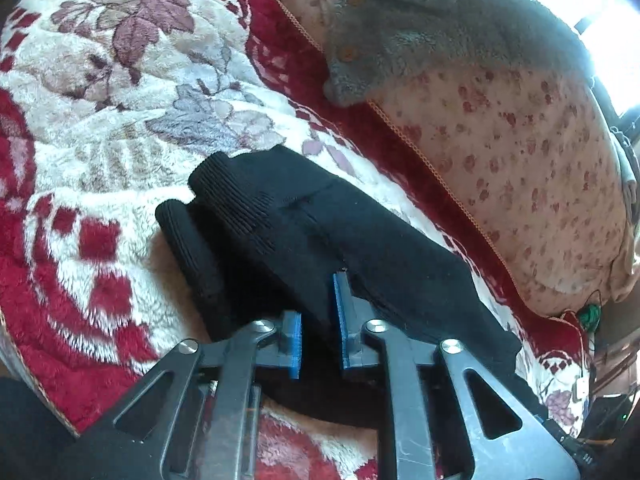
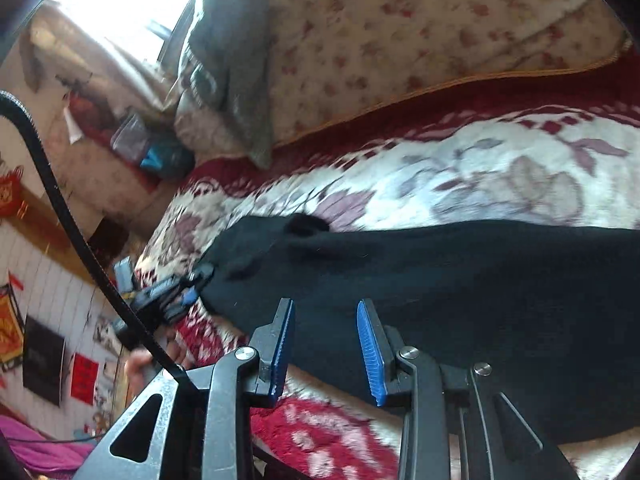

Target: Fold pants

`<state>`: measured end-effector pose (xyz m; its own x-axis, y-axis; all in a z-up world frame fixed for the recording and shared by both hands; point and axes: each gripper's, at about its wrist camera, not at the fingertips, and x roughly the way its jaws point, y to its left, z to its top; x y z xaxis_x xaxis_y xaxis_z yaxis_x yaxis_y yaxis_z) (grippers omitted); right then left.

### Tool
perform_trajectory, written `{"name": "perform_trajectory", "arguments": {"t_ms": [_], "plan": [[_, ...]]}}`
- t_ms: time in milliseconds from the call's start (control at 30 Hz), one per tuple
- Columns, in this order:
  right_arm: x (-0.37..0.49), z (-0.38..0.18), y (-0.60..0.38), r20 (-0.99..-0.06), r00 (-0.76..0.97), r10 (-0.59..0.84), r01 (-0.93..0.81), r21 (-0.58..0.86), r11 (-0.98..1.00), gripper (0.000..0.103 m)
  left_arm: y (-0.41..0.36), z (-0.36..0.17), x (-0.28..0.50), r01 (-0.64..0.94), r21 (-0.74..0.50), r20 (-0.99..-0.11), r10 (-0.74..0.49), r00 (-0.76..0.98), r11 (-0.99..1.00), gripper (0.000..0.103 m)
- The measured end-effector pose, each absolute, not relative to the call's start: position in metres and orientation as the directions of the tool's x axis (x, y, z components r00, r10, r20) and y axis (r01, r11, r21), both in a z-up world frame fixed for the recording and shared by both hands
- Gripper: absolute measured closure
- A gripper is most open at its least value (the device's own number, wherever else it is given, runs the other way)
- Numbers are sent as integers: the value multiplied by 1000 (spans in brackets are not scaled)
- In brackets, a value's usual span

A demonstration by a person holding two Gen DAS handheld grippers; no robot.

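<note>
The left gripper (image 1: 318,320) is clamped on the black pants (image 1: 304,224) (lying on a floral blanket (image 1: 120,120)); the right gripper (image 2: 326,344) hovers with jaws apart.

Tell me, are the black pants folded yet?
Partly. In the left wrist view the black pants already lie doubled over, ribbed cuffs stacked, on the flowered blanket. The left gripper is pinching their edge. The right gripper hovers open over the long stretch. That length is not folded yet, and nothing is tidied.
</note>
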<state>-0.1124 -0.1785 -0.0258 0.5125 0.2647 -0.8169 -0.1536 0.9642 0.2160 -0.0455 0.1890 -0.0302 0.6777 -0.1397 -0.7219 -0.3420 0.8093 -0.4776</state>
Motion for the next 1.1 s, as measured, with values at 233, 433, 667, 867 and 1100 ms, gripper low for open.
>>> {"name": "perform_trajectory", "arguments": {"t_ms": [233,433,667,867,1100], "plan": [[-98,-48,-151,-845,447,295,-208,223,952,71,173,3,-85,-270,-392,-648,-56,760,879,98],[-81,-70,-140,-857,415,307,-223,232,947,69,183,-38,-70,-336,-401,-726,-72,683,852,97],[-58,-85,-144,-848,475,236,-222,144,964,69,187,-19,-79,-374,-365,-725,-9,688,853,75],[-34,-83,-146,-830,529,176,-224,63,973,70,182,8,-96,-382,-324,-686,63,725,866,73],[-40,-74,-120,-837,516,183,-287,33,957,68,168,37,-98,-320,-316,-623,59,780,893,73]]}}
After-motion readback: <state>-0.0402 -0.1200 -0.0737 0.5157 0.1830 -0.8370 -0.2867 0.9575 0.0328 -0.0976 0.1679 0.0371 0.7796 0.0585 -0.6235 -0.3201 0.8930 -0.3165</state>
